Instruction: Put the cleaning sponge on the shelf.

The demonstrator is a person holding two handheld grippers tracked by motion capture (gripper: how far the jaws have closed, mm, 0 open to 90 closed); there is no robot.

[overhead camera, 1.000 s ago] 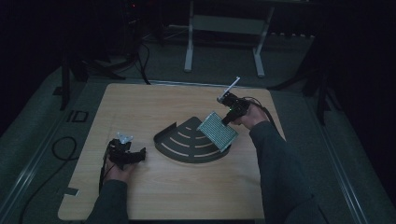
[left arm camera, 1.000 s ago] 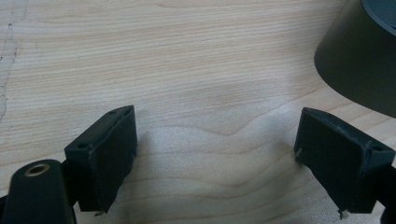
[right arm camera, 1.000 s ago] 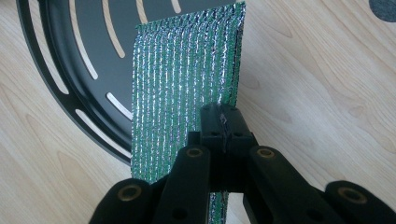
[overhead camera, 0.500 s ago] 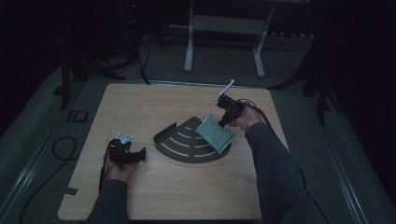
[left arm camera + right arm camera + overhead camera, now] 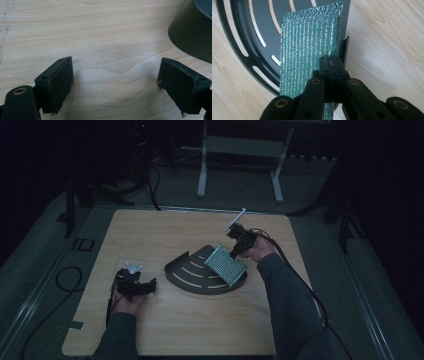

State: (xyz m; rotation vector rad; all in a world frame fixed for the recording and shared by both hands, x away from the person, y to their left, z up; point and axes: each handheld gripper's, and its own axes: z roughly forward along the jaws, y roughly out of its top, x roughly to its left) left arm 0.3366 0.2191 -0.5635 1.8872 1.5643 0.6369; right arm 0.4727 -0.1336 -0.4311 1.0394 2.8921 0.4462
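While clamped in the right gripper (image 5: 331, 65), foil pad (image 5: 226, 265) hung tilted over tray (image 5: 187, 275) on worktop (image 5: 165, 330); placing step judged underway. Left gripper (image 5: 115, 86) rested apart, empty. Next: lower flat, then release.

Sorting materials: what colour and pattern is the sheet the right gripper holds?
Shiny green-silver foil sheet, ribbed in lines; clearest in the right gripper view.

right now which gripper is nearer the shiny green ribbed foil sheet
Right. The right gripper is shut on the shiny green ribbed foil sheet, at its edge. The left gripper rests open on the wooden table, apart from it.
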